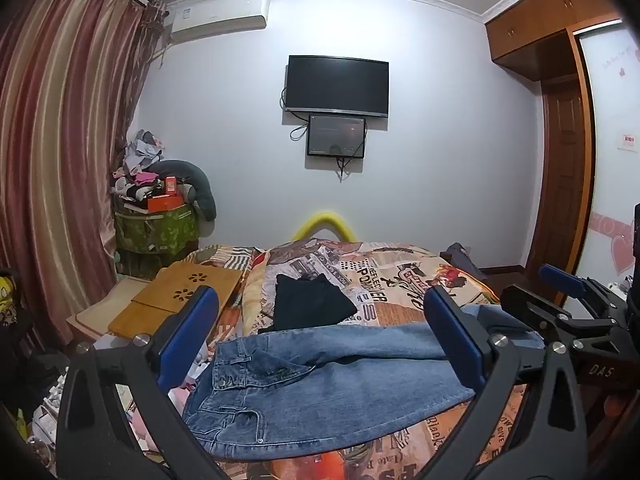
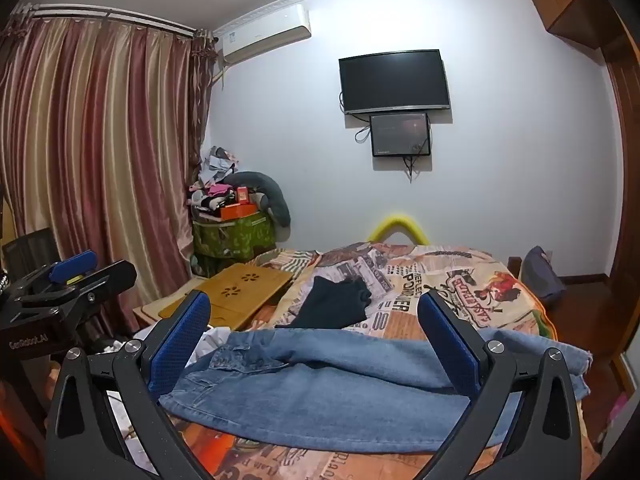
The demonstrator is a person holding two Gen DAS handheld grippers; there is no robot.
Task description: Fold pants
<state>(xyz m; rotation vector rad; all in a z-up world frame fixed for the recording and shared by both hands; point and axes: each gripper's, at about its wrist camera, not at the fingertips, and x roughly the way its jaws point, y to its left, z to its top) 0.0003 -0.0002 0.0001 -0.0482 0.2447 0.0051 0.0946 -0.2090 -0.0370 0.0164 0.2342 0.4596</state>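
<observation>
Blue jeans (image 1: 320,384) lie flat across the near end of the bed, waist to the left, legs running right. They also show in the right wrist view (image 2: 340,392). My left gripper (image 1: 320,320) is open and empty, hovering above the jeans' waist half. My right gripper (image 2: 316,324) is open and empty above the legs; it also shows at the right edge of the left wrist view (image 1: 568,292). The left gripper shows at the left edge of the right wrist view (image 2: 76,276).
A folded black garment (image 1: 312,300) lies further up the patterned bedspread (image 1: 400,280). A wooden lap desk (image 1: 188,292) sits at the bed's left side. A cluttered green bin (image 1: 156,228) stands by the curtain. A dark bag (image 2: 540,272) lies at the far right.
</observation>
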